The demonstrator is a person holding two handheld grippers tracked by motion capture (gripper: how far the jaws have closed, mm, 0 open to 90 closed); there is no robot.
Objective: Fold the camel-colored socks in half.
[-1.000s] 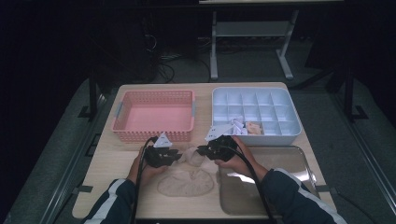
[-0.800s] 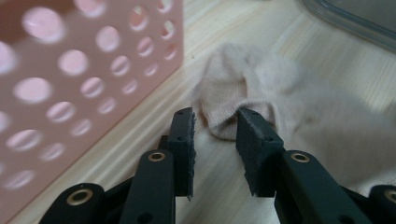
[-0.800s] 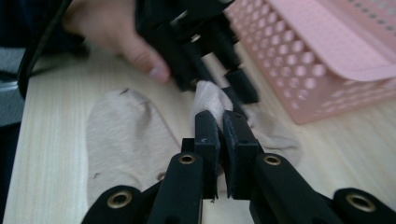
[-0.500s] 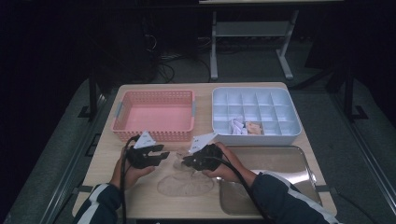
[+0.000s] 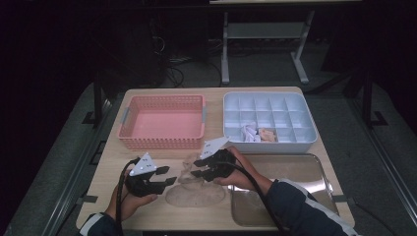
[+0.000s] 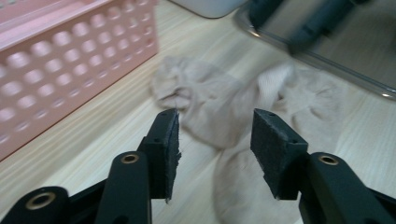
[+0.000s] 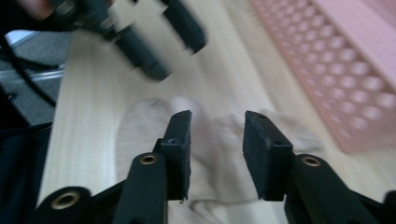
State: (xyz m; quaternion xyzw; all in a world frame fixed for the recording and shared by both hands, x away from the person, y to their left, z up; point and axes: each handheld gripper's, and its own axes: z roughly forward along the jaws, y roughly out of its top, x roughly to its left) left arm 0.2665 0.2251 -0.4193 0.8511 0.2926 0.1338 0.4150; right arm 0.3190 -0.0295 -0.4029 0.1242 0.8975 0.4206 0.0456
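Two grippers flank a beige cloth (image 5: 194,189) crumpled on the wooden table (image 5: 295,96), its folds blurred in both gripper views. Left gripper (image 5: 167,180) sits just left of the cloth, right gripper (image 5: 194,167) just over its upper edge; both jaws have just been opening, nothing between them.
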